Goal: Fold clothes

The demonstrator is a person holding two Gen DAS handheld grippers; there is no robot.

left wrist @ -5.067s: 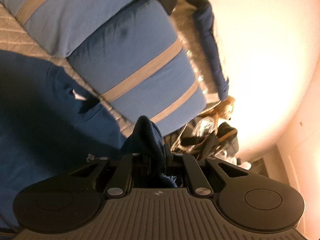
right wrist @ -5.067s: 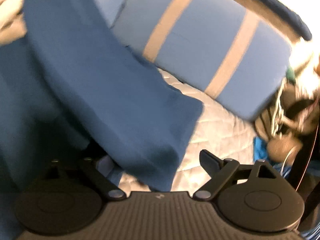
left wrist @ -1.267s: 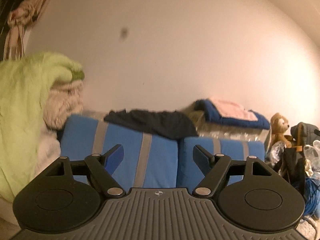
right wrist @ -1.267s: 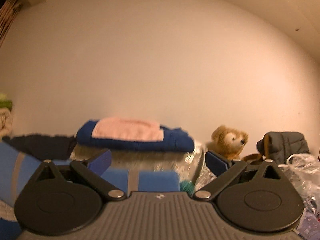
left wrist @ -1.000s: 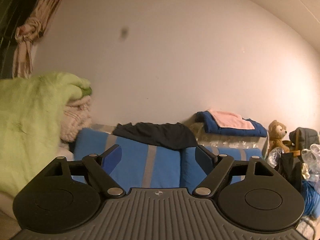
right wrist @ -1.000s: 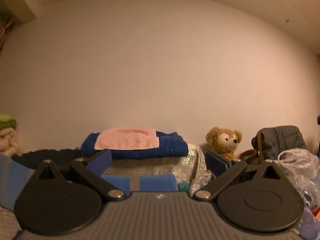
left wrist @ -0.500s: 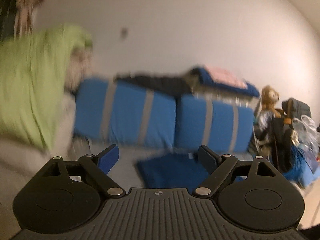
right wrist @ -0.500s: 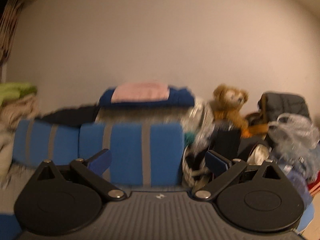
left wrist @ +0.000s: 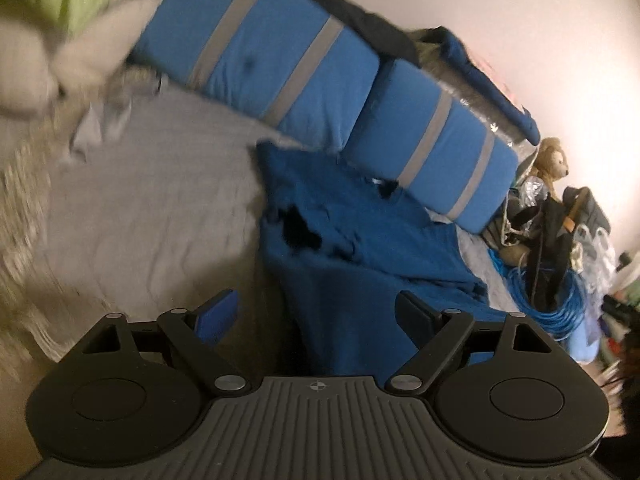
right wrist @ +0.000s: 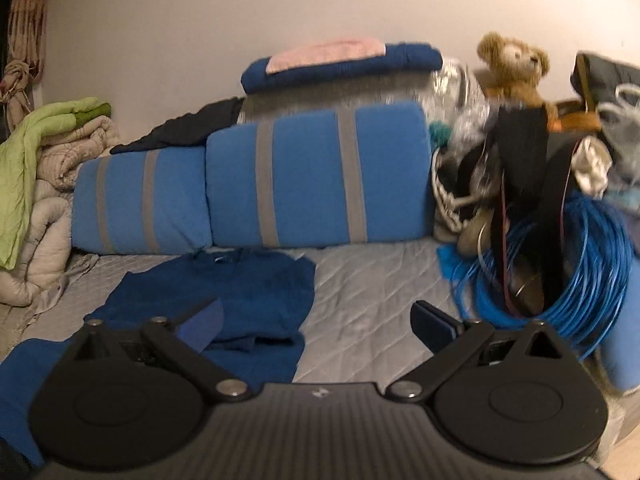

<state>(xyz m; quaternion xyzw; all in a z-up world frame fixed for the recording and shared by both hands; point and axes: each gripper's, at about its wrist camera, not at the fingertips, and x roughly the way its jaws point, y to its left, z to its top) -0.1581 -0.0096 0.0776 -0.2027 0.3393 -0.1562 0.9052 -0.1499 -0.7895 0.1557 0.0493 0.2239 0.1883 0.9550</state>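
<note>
Both grippers are tipping back down twd the bed now — a sec ago we were staring at bare wall. Left gripper and right gripper are hanging w/ jaws wide apart, empty. Blue garment is lying rumpled on the bed by the striped cushions — we're prob. lining up the next fold.

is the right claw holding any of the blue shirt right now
No, the right claw is open with nothing between its fingers, and the blue shirt lies flat on the grey quilted bed beyond it.
</note>
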